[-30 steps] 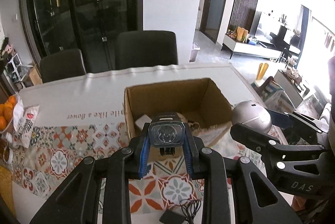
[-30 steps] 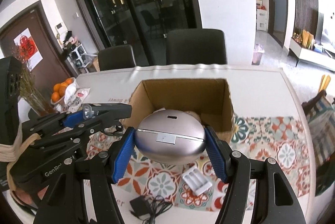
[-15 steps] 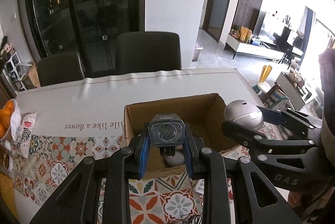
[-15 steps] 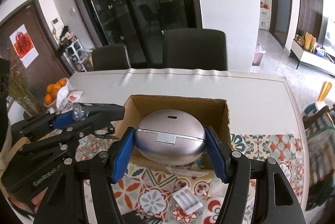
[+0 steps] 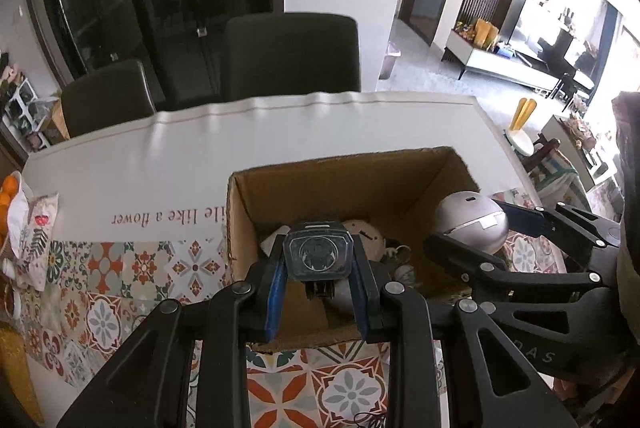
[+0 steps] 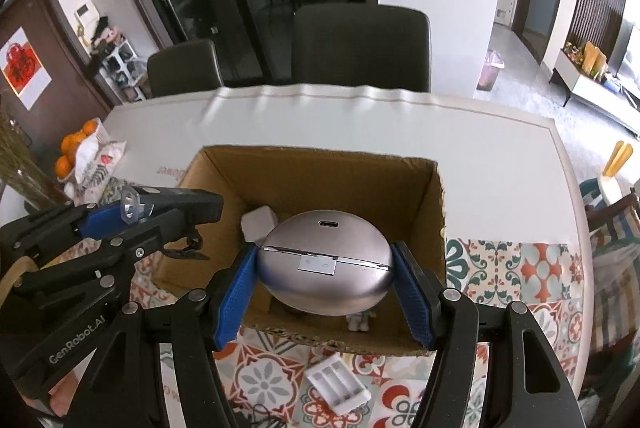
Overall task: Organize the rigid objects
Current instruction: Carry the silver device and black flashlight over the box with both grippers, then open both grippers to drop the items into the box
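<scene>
My left gripper is shut on a black bike light and holds it above the open cardboard box. My right gripper is shut on a silver egg-shaped case and holds it over the same box. The case also shows in the left wrist view, and the bike light in the right wrist view at the box's left edge. A white cube and other small items lie inside the box.
A white battery holder and a black cable lie on the patterned cloth in front of the box. Oranges sit at the table's left. Two dark chairs stand behind the table.
Both grippers have moved forward and higher with their objects, from in front of the box to above its opening.
</scene>
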